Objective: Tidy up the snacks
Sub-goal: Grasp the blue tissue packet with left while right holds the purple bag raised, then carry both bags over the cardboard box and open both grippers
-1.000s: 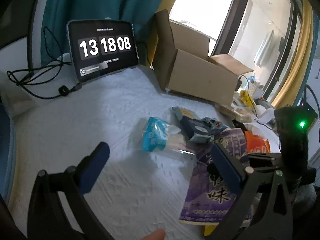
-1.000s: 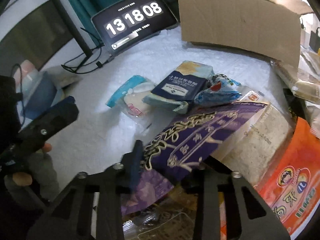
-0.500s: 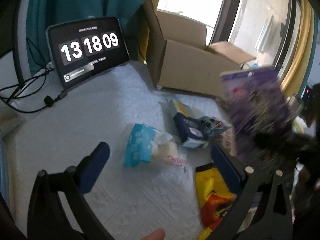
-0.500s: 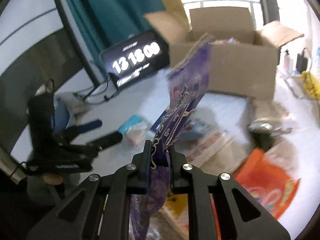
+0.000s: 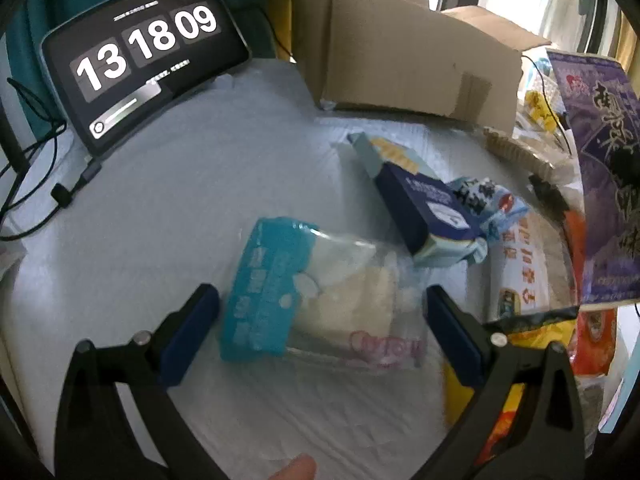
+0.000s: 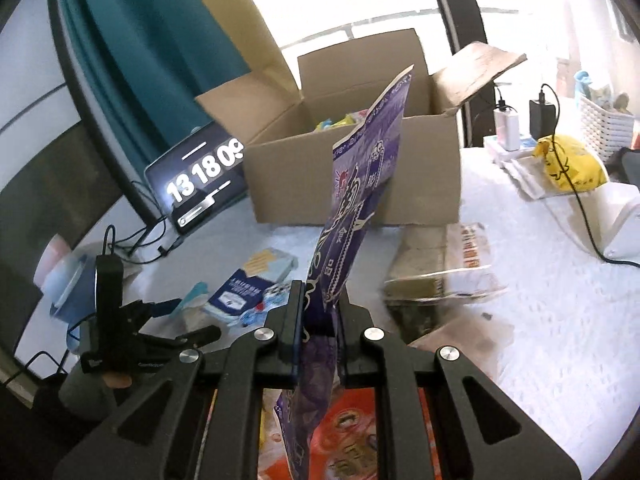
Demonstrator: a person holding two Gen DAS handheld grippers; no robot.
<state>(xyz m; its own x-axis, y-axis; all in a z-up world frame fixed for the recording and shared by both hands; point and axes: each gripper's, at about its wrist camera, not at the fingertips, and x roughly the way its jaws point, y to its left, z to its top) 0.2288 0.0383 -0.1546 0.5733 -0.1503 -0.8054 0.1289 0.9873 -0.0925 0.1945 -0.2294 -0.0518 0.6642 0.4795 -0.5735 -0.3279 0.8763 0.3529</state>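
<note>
My right gripper (image 6: 320, 304) is shut on a purple snack bag (image 6: 360, 200) and holds it upright in the air, in front of the open cardboard box (image 6: 352, 168). The bag also shows at the right edge of the left wrist view (image 5: 600, 152). My left gripper (image 5: 320, 312) is open, low over the table, its fingers on either side of a teal and clear snack pack (image 5: 316, 296). A dark blue snack box (image 5: 424, 208) and a small blue packet (image 5: 492, 200) lie just beyond it.
A tablet showing a clock (image 5: 144, 52) leans at the back left with cables (image 5: 36, 160). Orange and yellow bags (image 5: 592, 340) and a pale packet (image 5: 520, 272) lie to the right. A yellow bag (image 6: 568, 164), chargers and a brown packet (image 6: 440, 264) sit right of the box.
My right gripper closed on the purple bag and lifted it off the pile toward the box. My left gripper moved forward and down until its fingers flank the teal pack.
</note>
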